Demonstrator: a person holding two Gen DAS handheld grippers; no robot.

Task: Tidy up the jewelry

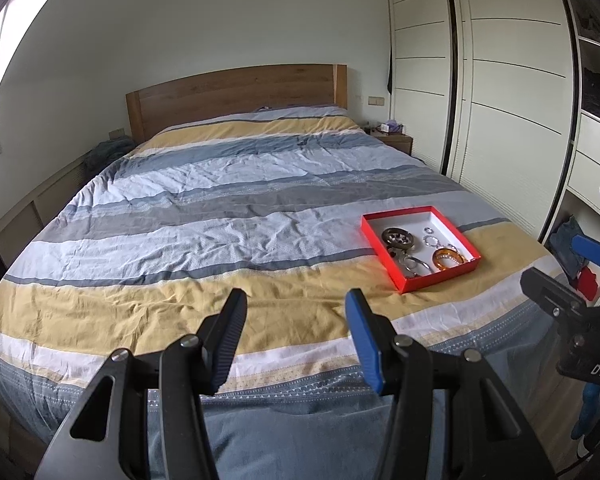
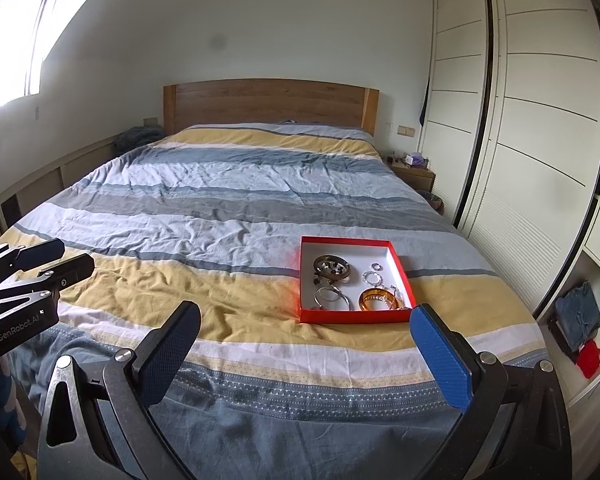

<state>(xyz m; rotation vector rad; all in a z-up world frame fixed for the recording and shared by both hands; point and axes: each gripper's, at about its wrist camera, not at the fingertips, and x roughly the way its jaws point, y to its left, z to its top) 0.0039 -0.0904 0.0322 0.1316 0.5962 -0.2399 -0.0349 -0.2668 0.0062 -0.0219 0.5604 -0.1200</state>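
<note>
- Left gripper (image 1: 296,300) and right gripper (image 2: 306,314) both gape wide, holding nothing, above the foot of the striped bed (image 2: 220,208).
- Red box (image 2: 350,316) lies on the bed's right side, just beyond the right gripper.
- Inside it: an amber bangle (image 2: 380,300), silver rings (image 2: 374,278), a dark round piece (image 2: 332,266); the smaller bits are unclear.

A striped duvet (image 2: 220,208) covers the bed before a wooden headboard (image 2: 268,104), beside white wardrobes (image 2: 540,128).

A home bedroom: a made bed (image 1: 228,208) with wooden headboard (image 1: 236,92), sliding wardrobe doors (image 1: 512,92), and a nightstand (image 1: 394,140).
</note>
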